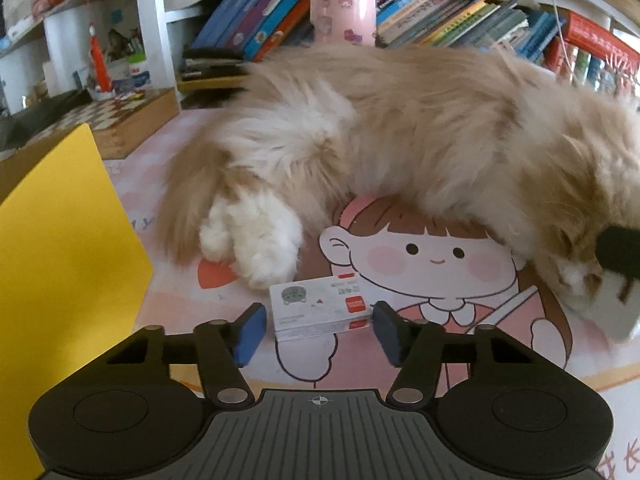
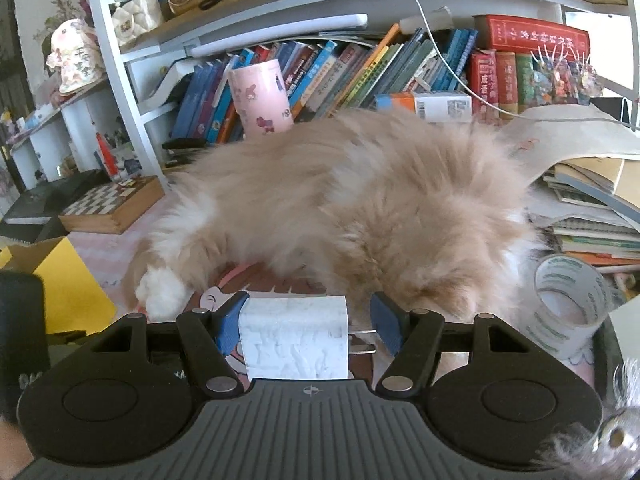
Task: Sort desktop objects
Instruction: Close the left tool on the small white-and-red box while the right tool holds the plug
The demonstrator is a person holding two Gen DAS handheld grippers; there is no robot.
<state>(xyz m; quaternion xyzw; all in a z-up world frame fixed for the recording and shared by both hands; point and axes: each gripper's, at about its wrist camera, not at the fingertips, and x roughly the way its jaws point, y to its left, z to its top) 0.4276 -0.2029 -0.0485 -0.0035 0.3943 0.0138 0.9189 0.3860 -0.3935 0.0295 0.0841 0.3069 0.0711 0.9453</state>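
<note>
A: Where is the card box (image 1: 320,312)?

B: On the desk mat (image 1: 400,360) near its front edge, between the left gripper (image 1: 318,330)'s open jaws, pads seemingly not touching. Light, stiff, smooth; pinch its short ends.

A: And the right gripper (image 2: 308,330)?

B: Clamped on a white charger (image 2: 294,338), prongs against one pad.

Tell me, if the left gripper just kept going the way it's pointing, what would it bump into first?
Most likely the small white card box lying on the pink desk mat, right between the left gripper fingers. Just beyond it lie the cat's white paws, though depth is hard to judge.
</note>
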